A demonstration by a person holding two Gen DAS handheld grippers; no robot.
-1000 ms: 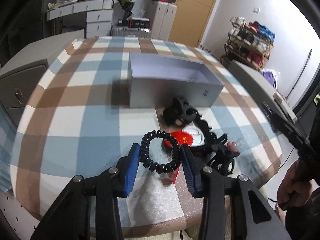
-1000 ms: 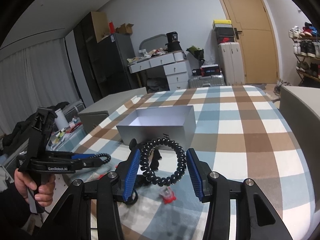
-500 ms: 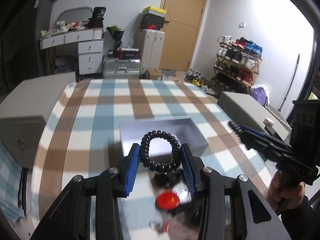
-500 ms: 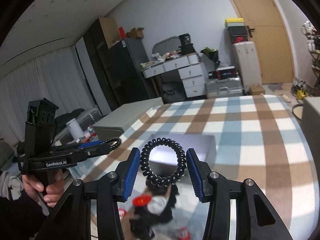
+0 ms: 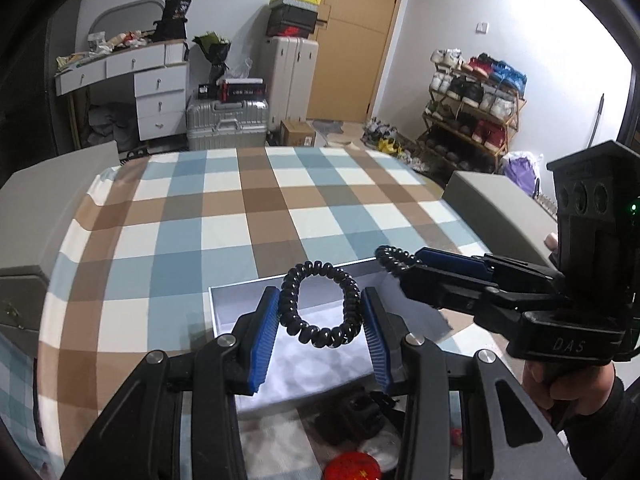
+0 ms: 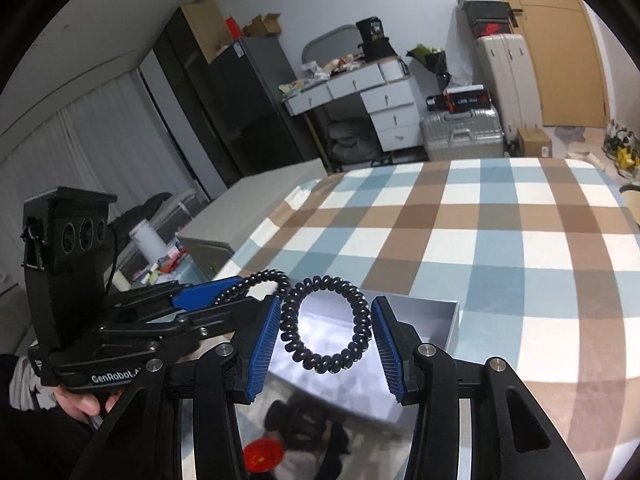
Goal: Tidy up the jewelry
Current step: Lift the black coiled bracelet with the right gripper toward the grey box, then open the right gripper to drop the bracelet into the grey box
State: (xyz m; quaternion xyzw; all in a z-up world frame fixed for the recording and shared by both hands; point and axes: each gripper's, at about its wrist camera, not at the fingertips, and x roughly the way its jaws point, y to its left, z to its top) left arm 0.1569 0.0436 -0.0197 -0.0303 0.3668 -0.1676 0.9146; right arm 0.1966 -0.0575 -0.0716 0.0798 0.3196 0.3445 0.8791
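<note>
My left gripper (image 5: 319, 312) is shut on a black spiral hair tie (image 5: 320, 304) and holds it above the open grey box (image 5: 304, 364). My right gripper (image 6: 325, 332) is shut on a second black spiral hair tie (image 6: 326, 324), also over the box (image 6: 416, 320). In the left wrist view the right gripper (image 5: 394, 260) comes in from the right with its tie (image 5: 394, 258). In the right wrist view the left gripper (image 6: 240, 288) comes in from the left with its tie (image 6: 256, 284). The two grippers are close together.
A pile of black accessories (image 5: 356, 420) and a red round badge (image 5: 352, 468) lie on the checked tablecloth (image 5: 224, 216) in front of the box. They also show in the right wrist view (image 6: 304, 428). Grey cabinets (image 5: 496, 204) flank the table.
Both grippers have risen from the pile and moved forward over the box, each still holding its hair tie. They have come closer together.
</note>
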